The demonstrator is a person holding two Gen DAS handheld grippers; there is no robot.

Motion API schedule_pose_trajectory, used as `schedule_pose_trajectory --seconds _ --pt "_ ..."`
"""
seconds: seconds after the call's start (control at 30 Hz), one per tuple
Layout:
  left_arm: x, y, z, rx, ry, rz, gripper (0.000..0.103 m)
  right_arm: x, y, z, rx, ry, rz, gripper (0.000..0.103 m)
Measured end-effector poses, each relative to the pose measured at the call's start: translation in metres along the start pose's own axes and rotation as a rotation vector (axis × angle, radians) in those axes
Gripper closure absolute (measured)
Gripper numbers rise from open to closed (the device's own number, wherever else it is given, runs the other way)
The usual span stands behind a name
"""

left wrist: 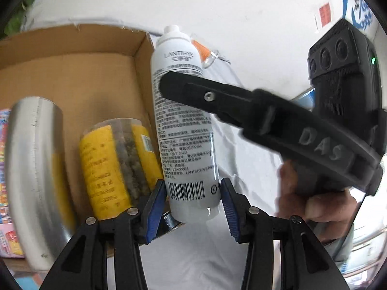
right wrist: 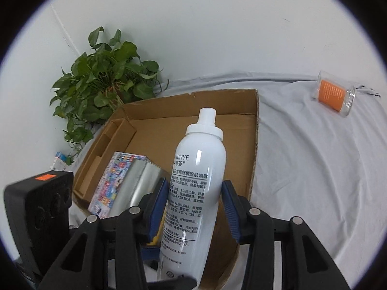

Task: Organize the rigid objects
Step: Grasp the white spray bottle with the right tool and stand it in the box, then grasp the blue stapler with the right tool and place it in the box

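A white spray bottle [left wrist: 183, 120] with small black print stands between the blue pads of my left gripper [left wrist: 192, 205], which is shut on its lower end by the barcode. My right gripper [right wrist: 194, 207] is shut on the same bottle [right wrist: 200, 164] around its middle. In the left wrist view one of its black fingers [left wrist: 212, 96] crosses the bottle's body. The bottle is held off the cloth, cap up and slightly tilted, beside the right wall of an open cardboard box [right wrist: 254, 145].
The box [left wrist: 72, 72] holds a silver can [left wrist: 33, 169], a jar with a yellow label [left wrist: 106, 169] and a colourful carton [right wrist: 113, 181]. A clear jar with an orange label [right wrist: 333, 94] lies on the white cloth far right. A leafy plant [right wrist: 106, 77] stands behind the box. A hand [left wrist: 314, 205] grips the right tool.
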State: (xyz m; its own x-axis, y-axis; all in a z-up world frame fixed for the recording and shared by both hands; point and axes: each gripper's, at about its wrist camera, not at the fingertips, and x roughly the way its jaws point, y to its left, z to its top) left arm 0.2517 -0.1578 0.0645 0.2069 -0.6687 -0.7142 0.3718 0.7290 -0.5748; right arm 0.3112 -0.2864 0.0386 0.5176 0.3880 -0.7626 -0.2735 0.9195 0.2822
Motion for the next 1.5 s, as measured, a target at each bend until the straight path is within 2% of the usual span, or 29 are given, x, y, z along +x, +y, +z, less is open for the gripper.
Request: schedule_pose_trajectory --seconds 0.1,0.17,0.3,0.43,0.5,0.53,0.57,0.6,0.63,0.67,0.7,0.73,0.83,0.9,0.97,1.0,1.03,1.07,1.1,1.13,1.17,1.2,1.23,1.27,1.3,1.33,1.4,1.5 --pt "0.002 0.003 0.000 0.028 0.037 0.016 0.061 0.005 -0.004 -0.005 0.013 0.005 0.004 0.059" --pt "0.004 0.003 -0.002 0.058 0.049 0.012 0.061 0.014 -0.004 -0.013 0.003 0.032 -0.069 0.060" --pt "-0.015 0.001 -0.015 0.085 0.004 0.031 0.061 0.028 -0.012 -0.029 0.103 0.089 -0.087 0.065" --pt "-0.050 0.005 -0.035 0.125 -0.074 0.074 0.061 0.037 -0.006 -0.033 0.124 0.132 -0.101 0.066" --pt "-0.077 0.009 -0.046 0.152 -0.148 0.120 0.055 0.037 -0.004 -0.033 0.111 0.145 -0.156 0.065" --pt "-0.096 0.011 -0.055 0.168 -0.189 0.160 0.052 0.036 -0.005 -0.034 0.114 0.146 -0.154 0.063" --pt "-0.121 0.018 -0.056 0.179 -0.234 0.205 0.041 0.028 -0.003 -0.036 0.118 0.137 -0.154 0.056" --pt "-0.141 0.020 -0.065 0.184 -0.288 0.253 0.028 0.019 0.001 -0.038 0.108 0.115 -0.172 0.041" --pt "-0.155 0.030 -0.058 0.184 -0.331 0.285 0.020 0.006 0.008 -0.043 0.088 0.076 -0.197 0.034" --pt "-0.177 0.033 -0.070 0.182 -0.385 0.328 0.006 -0.008 0.017 -0.049 0.064 0.031 -0.211 0.023" --pt "-0.196 0.037 -0.080 0.180 -0.431 0.376 0.000 -0.022 0.027 -0.057 0.041 -0.009 -0.218 0.021" --pt "-0.211 0.040 -0.091 0.185 -0.462 0.426 0.000 -0.030 0.035 -0.065 0.022 -0.035 -0.220 0.021" --pt "-0.243 0.052 -0.125 0.185 -0.459 0.556 0.000 -0.054 0.073 -0.100 -0.080 -0.087 -0.238 0.021" --pt "-0.247 0.063 -0.144 0.153 -0.455 0.581 0.000 -0.064 0.096 -0.121 -0.128 -0.127 -0.266 0.021" --pt "-0.255 0.072 -0.168 0.145 -0.457 0.553 0.002 -0.073 0.107 -0.142 -0.110 -0.152 -0.253 0.021" --pt "-0.253 0.076 -0.177 0.150 -0.478 0.535 0.017 -0.076 0.111 -0.149 -0.088 -0.161 -0.247 0.024" --pt "-0.252 0.081 -0.180 0.151 -0.491 0.516 0.037 -0.078 0.114 -0.156 -0.074 -0.172 -0.243 0.035" --pt "-0.250 0.084 -0.186 0.138 -0.469 0.487 0.087 -0.080 0.119 -0.163 -0.074 -0.182 -0.255 0.074" --pt "-0.248 0.089 -0.188 0.119 -0.442 0.468 0.102 -0.081 0.124 -0.168 -0.077 -0.179 -0.275 0.088" --pt "-0.240 0.095 -0.191 0.108 -0.447 0.469 0.101 -0.081 0.130 -0.175 -0.078 -0.179 -0.269 0.088" --pt "-0.241 0.094 -0.200 0.107 -0.471 0.480 0.099 -0.083 0.135 -0.183 -0.075 -0.182 -0.234 0.085" --pt "-0.240 0.094 -0.208 0.108 -0.480 0.492 0.079 -0.082 0.139 -0.189 -0.074 -0.176 -0.205 0.059" --pt "-0.238 0.095 -0.213 0.100 -0.475 0.504 0.055 -0.082 0.143 -0.197 -0.074 -0.161 -0.178 0.036" --pt "-0.236 0.096 -0.220 0.069 -0.461 0.510 0.000 -0.080 0.149 -0.210 -0.081 -0.146 -0.144 0.006" --pt "-0.235 0.099 -0.228 0.043 -0.484 0.469 0.005 -0.078 0.155 -0.222 -0.092 -0.141 -0.117 0.006" --pt "-0.230 0.105 -0.233 0.021 -0.472 0.408 0.003 -0.074 0.161 -0.232 -0.107 -0.124 -0.092 0.006" --pt "-0.209 0.116 -0.239 -0.017 -0.377 0.333 0.002 -0.056 0.174 -0.255 -0.137 -0.028 -0.003 0.006" --pt "-0.174 0.138 -0.251 -0.107 -0.273 0.249 0.004 -0.031 0.182 -0.276 -0.076 0.069 0.136 0.009"
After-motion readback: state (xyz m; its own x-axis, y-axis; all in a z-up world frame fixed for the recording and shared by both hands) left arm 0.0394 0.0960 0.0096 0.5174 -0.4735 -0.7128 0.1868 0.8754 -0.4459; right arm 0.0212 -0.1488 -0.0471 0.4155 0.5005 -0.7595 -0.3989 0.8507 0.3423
